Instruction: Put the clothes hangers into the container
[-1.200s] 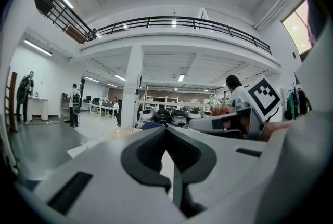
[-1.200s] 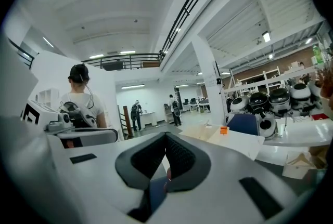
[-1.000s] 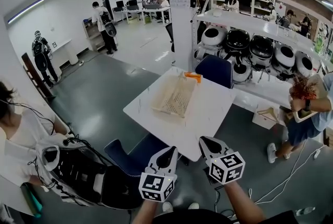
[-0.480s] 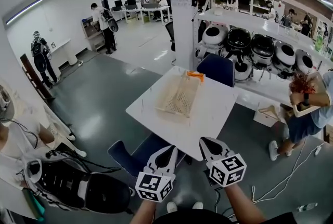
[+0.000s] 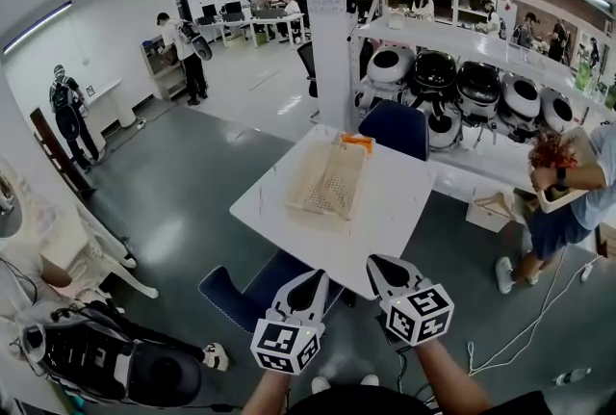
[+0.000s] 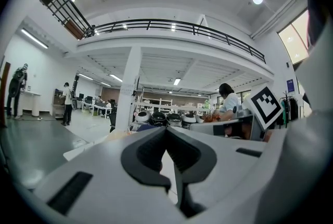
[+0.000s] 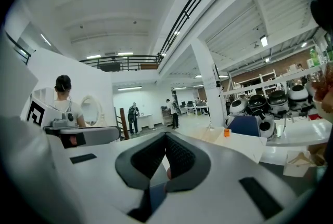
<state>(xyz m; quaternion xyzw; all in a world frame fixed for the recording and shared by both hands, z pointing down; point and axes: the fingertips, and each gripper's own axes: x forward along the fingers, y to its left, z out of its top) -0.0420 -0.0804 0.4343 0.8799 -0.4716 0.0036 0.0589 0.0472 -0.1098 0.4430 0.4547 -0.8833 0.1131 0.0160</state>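
Observation:
A beige woven container (image 5: 327,180) lies on the white table (image 5: 395,211) ahead of me, with a small orange item (image 5: 356,141) at its far end. From here I cannot make out any single hanger. My left gripper (image 5: 316,279) and right gripper (image 5: 377,263) hang side by side just short of the table's near edge. Both point at the table and are apart from it. In the left gripper view (image 6: 166,130) the jaws meet with nothing between them. The right gripper view (image 7: 166,137) shows the same. The table's corner and the orange item (image 7: 227,132) lie beyond the right jaws.
A blue chair (image 5: 245,293) stands at the table's near left, another blue chair (image 5: 395,129) at its far side. Behind are a white pillar (image 5: 327,18) and a shelf of round appliances (image 5: 462,86). A person (image 5: 568,196) stands right beside a cardboard box (image 5: 493,211).
The person with the black gear at the lower left has slid further into the bottom left corner. Both grippers keep their place before the table and stay shut.

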